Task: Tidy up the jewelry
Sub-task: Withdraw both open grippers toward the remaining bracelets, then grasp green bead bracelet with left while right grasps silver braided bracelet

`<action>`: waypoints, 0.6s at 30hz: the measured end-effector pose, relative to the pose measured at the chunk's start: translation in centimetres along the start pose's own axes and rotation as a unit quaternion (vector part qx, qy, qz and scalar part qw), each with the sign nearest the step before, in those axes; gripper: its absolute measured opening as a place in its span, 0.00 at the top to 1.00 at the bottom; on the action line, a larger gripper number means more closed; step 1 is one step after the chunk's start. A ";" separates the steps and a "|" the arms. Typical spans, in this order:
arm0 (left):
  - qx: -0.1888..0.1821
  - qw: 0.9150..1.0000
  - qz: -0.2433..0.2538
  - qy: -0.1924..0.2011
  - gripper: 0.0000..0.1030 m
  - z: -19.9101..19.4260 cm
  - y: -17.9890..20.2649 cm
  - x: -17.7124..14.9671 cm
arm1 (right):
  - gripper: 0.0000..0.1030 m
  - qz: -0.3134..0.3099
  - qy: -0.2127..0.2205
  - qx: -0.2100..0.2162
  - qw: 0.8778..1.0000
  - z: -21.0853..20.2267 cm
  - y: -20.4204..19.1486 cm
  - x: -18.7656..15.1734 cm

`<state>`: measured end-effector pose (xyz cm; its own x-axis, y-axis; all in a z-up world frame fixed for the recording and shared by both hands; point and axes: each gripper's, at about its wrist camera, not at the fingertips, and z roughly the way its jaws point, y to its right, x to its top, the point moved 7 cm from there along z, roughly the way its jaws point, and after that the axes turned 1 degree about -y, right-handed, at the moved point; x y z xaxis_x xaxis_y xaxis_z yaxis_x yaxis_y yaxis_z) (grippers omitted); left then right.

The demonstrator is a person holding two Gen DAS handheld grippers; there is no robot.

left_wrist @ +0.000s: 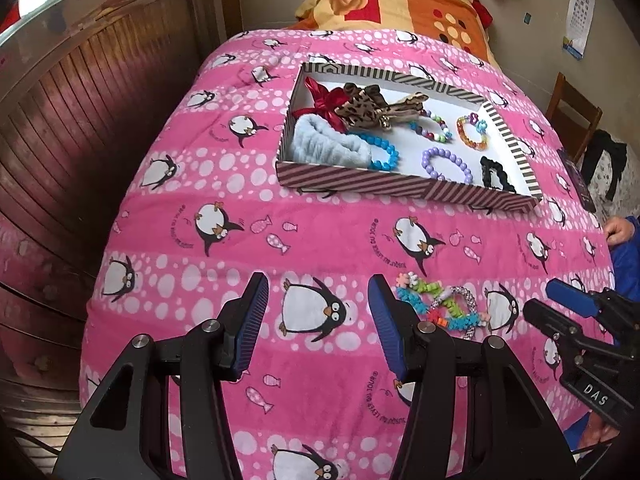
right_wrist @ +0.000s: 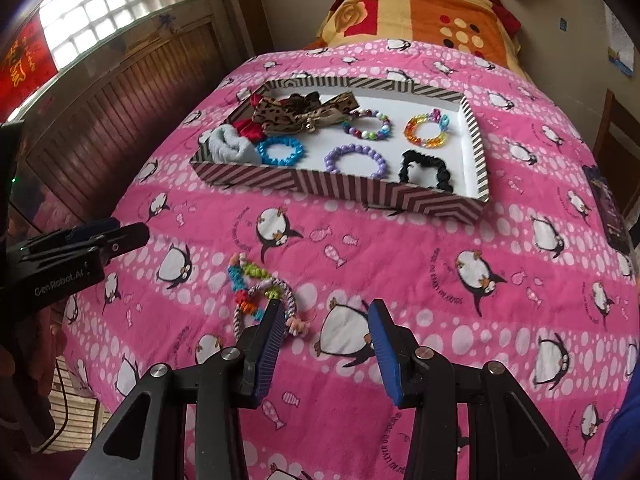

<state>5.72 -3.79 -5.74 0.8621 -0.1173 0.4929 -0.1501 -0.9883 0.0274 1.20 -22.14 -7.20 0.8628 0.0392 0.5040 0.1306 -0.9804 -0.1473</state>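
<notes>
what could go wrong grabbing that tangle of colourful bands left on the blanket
1. The colourful bands lie tangled together, so a pinch may lift several or drop some.
2. They rest on the soft pink blanket; the open right gripper could snag fabric.
3. The striped box is already crowded, so dropped bands may land on the bracelets.

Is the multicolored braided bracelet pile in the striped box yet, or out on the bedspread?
Out. The braided bracelet pile lies on the pink bedspread, on the near side of the striped box, apart from it.

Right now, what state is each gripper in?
Left gripper: open, holding nothing.
Right gripper: open, holding nothing; the colourful bracelets lie beside its left finger.
</notes>
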 end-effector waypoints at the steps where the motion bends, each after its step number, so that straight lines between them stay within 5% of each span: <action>1: -0.002 1.000 -0.002 -0.005 0.50 0.2 0.0 -0.1 | 0.60 -0.002 -0.001 0.003 1.000 0.2 0.0 0.0; 14: 0.005 0.999 -0.026 -0.034 0.50 2.2 -0.9 -0.7 | 0.69 -0.038 -0.052 0.081 0.995 6.4 -1.0 1.1; 16: 0.004 0.999 -0.028 -0.037 0.50 2.4 -0.9 -0.8 | 0.74 -0.045 -0.066 0.094 0.992 7.6 -1.4 0.9; 18: 0.001 0.999 -0.032 -0.040 0.50 2.6 -0.9 -0.7 | 0.89 -0.054 -0.060 0.094 0.992 8.0 -1.5 1.0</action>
<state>6.52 -3.09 -8.38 0.9060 -0.0612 0.4188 -0.0921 -0.9943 0.0540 5.75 -19.03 -13.33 0.8897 0.1751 0.4215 0.3038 -0.9164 -0.2606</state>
